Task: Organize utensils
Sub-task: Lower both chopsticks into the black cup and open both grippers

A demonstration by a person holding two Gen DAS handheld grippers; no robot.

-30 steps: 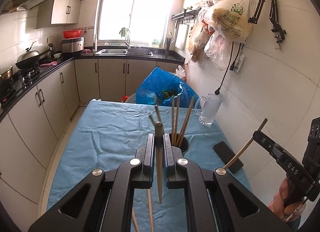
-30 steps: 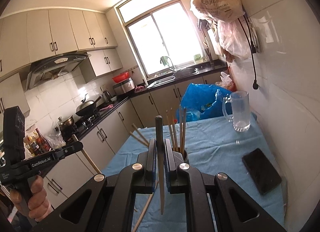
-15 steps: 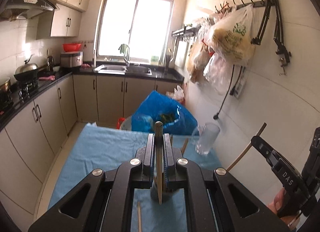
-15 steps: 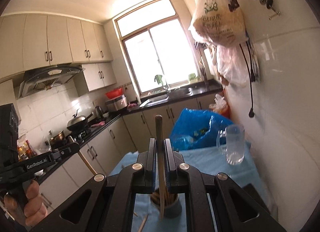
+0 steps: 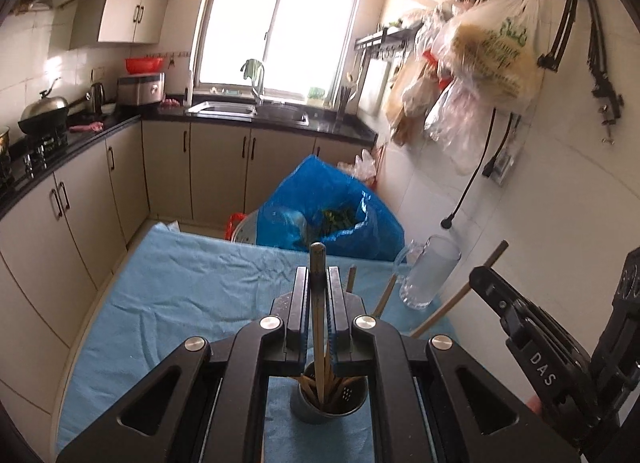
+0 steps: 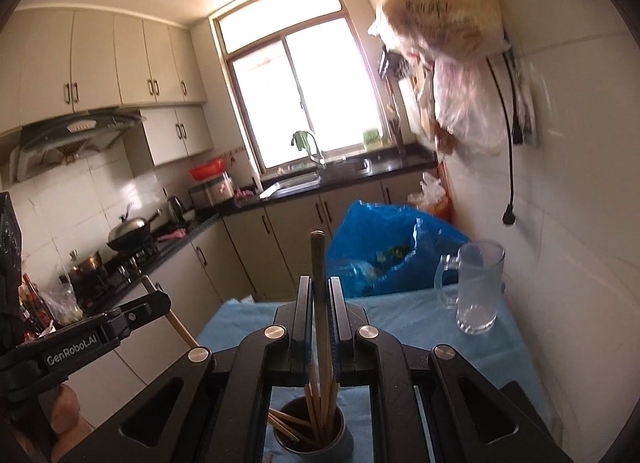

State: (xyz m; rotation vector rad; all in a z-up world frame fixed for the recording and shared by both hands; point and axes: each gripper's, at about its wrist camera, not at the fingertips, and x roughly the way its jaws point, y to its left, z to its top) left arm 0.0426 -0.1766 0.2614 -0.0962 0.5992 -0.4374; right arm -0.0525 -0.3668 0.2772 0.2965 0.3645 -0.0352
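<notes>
Both grippers hover over the table now, each clenched on a single chopstick. The left gripper [image 5: 319, 295] has its jaws pressed flat against its chopstick [image 5: 318, 263], which stands almost upright, its dark top poking above the jaws and its lower end hanging over the mouth of the holder [image 5: 329, 403]. That grey holder sits on the blue cloth [image 5: 180, 295] at six o'clock in the left wrist view, already stuffed with several chopsticks leaning every way. Over at three o'clock in that view the right gripper [image 5: 482, 277] shows from the side, its own chopstick [image 5: 460, 295] slanting through it. From the right wrist view it is the same story: jaws tight on an upright chopstick [image 6: 319, 263], the holder [image 6: 312, 437] directly below at six o'clock, sticks fanned inside it. The left gripper [image 6: 160, 301] appears at nine o'clock there, with a hand [image 6: 60, 419] wrapped on its handle. A glass mug [image 6: 478, 287] stands on the cloth at three o'clock, close to the tiled wall. A blue bag [image 6: 384, 247] bulges just beyond the far table edge at twelve o'clock. A black flat thing, perhaps a phone, peeks out at five o'clock; I cannot tell for sure.
</notes>
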